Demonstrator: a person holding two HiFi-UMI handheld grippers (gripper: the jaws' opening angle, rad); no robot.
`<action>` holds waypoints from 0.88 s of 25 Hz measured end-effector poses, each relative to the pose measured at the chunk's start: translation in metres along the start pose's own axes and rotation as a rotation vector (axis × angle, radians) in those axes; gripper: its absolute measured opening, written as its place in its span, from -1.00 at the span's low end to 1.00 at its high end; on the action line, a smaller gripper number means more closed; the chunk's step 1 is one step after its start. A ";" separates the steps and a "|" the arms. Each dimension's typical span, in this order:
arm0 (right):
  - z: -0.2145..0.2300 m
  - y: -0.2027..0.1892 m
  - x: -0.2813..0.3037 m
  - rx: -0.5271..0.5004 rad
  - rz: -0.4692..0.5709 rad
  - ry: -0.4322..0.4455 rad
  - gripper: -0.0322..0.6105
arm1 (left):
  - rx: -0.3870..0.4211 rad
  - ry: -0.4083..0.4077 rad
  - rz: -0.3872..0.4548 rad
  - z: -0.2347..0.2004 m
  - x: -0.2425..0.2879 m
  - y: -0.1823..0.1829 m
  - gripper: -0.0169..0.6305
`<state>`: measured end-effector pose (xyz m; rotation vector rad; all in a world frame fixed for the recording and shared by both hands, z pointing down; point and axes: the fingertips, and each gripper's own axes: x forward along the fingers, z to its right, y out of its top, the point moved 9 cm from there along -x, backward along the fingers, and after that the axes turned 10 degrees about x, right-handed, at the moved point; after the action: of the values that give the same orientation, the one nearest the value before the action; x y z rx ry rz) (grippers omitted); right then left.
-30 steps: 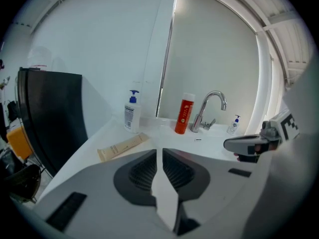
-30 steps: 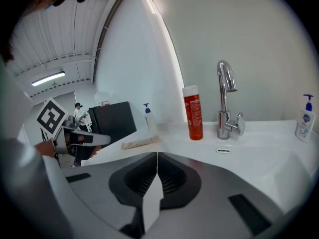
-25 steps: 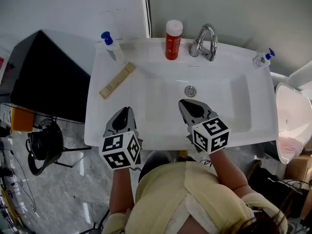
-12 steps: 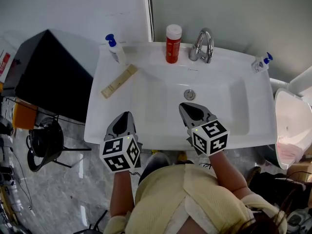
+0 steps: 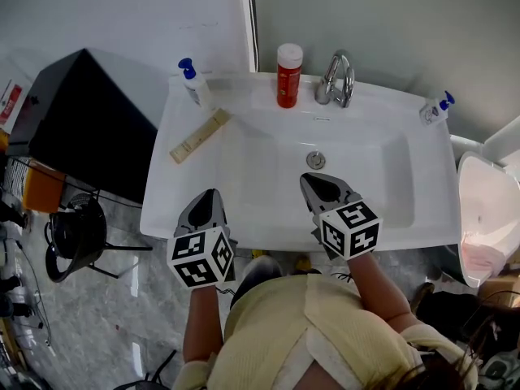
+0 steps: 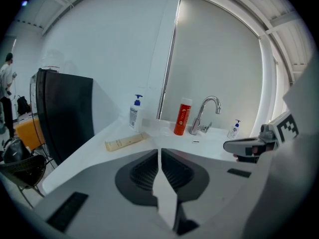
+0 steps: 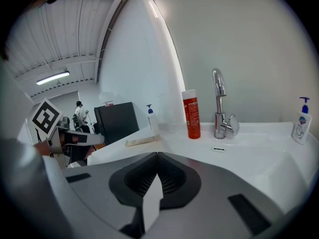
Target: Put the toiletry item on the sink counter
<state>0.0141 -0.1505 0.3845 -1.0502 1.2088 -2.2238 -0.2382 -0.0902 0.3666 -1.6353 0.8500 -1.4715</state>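
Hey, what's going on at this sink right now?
A person stands at the white sink holding two grippers. The left gripper and right gripper are both shut and empty, near the sink's front edge. A cream tube lies on the left counter; a pump bottle and red bottle stand at the back.

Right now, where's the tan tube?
In the head view the tan tube lies flat on the left side of the sink counter, just in front of the blue-topped pump bottle.
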 end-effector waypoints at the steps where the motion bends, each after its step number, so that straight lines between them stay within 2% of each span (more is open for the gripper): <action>1: 0.000 0.000 0.000 -0.001 0.000 0.001 -0.82 | 0.002 0.002 0.001 0.000 0.000 0.001 -0.78; 22: 0.002 0.004 -0.001 -0.003 0.010 0.004 -0.82 | 0.041 0.018 -0.014 -0.001 -0.001 0.003 -0.78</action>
<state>0.0161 -0.1538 0.3814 -1.0391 1.2164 -2.2178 -0.2388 -0.0906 0.3639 -1.6026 0.8144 -1.5065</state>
